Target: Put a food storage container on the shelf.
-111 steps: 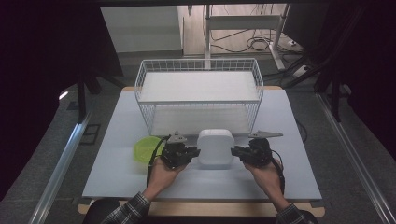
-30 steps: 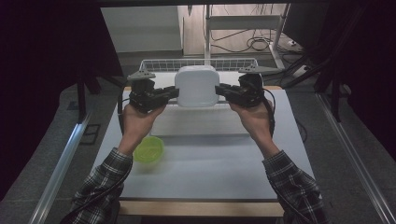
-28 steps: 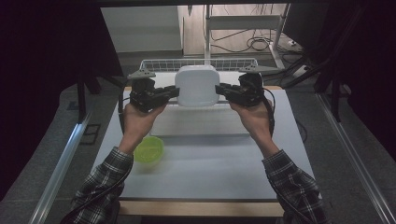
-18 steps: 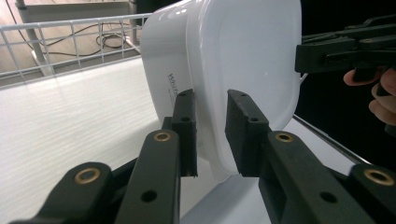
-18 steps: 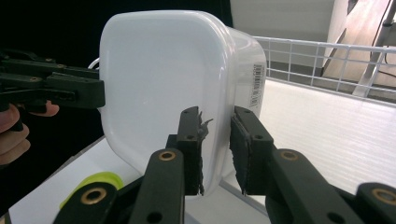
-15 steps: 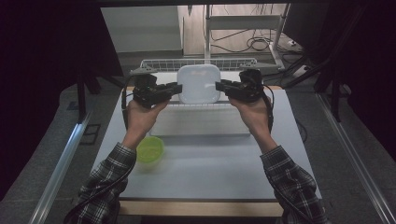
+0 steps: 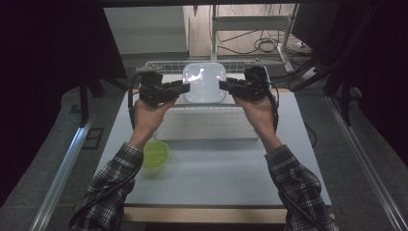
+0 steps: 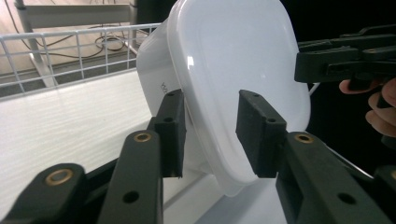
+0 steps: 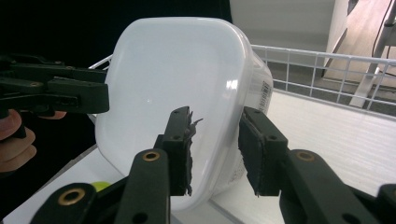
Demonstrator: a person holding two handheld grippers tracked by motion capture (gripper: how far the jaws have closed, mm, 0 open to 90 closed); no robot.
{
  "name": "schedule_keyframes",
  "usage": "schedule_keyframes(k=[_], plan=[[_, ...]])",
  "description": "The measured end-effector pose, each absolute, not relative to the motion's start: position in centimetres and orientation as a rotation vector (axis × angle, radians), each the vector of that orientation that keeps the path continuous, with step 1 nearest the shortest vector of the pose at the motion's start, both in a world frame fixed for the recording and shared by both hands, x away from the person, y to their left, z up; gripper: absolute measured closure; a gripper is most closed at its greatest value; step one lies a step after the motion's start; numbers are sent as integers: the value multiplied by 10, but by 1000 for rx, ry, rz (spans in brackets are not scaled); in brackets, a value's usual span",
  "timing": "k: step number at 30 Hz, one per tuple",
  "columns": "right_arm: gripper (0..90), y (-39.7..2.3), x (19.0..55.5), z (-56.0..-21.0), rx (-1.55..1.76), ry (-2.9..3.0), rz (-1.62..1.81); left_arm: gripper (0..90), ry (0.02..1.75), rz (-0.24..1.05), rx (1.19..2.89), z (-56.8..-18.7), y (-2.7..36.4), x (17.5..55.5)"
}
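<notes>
**The white box goes into the wire basket**

A person holds a white box point(image 7: 204, 83) with a lid between two grippers, over the wire basket point(image 7: 159, 64) at the far side of the desk point(image 7: 216, 168). The box is tipped up on its side. Its lower edge looks down inside the basket, near the white floor.

The left gripper point(image 7: 183, 88) is at the left edge of the box and the right gripper point(image 7: 223, 85) is at the right edge. The fingers point(image 8: 170, 130) of the left one have just been opening, and the lid rim sits between them with a gap showing. The right fingers point(image 9: 180, 149) have been opening too, and stand loose around the other rim.

This looks like the letting-go step. Next, both hands should pull straight back so the fingers do not catch the rim.

A green bowl point(image 7: 154, 153) sits on the desk, well apart.
</notes>
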State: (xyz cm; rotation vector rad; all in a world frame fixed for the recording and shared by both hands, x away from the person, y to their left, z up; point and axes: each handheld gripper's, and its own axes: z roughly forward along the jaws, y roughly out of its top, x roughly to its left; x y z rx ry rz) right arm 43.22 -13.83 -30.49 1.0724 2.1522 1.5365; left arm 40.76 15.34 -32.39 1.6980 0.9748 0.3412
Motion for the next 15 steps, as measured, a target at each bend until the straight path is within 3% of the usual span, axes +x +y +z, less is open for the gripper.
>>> schedule_keyframes(k=[15], plan=[[544, -132, 441, -305, 1071, 2135, 1485, 563, 1003, 349, 1693, -324, 151, 419]])
